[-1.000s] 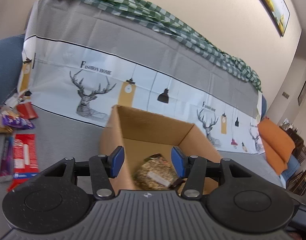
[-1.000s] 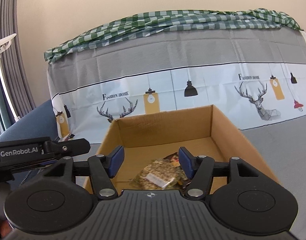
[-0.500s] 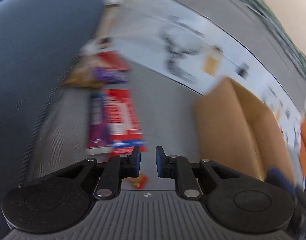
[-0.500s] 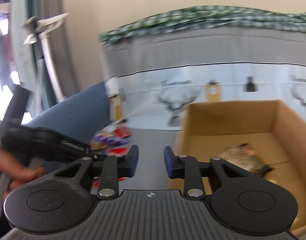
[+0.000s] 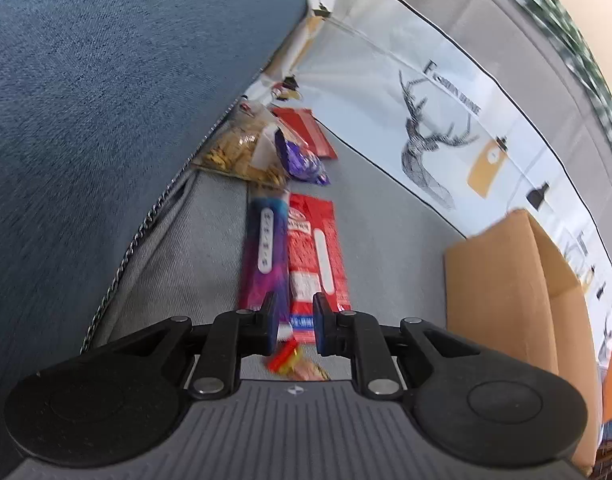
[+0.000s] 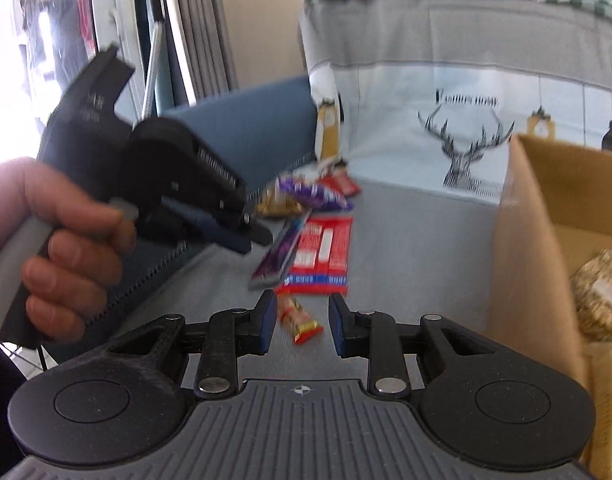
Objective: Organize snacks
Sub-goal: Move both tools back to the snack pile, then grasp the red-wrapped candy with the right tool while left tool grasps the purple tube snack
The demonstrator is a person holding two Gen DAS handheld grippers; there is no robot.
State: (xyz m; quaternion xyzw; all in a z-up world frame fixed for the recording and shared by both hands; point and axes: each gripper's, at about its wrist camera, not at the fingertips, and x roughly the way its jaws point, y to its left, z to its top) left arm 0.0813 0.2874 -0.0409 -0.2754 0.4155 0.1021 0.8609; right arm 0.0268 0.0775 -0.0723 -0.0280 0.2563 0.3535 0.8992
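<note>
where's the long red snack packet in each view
Left wrist: the long red snack packet lies mid-frame on the grey cushion, just beyond the claw tips.
Right wrist: same packet, centre, above the claw.
Shared landmark: the long purple snack bar along its left edge.

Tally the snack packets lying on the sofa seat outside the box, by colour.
Red: 2, the long packet and the far one.
Purple: 2, the long bar and the small bag.
Golden-brown: 1.
Small red-and-yellow: 1.
Total: 6.
</note>
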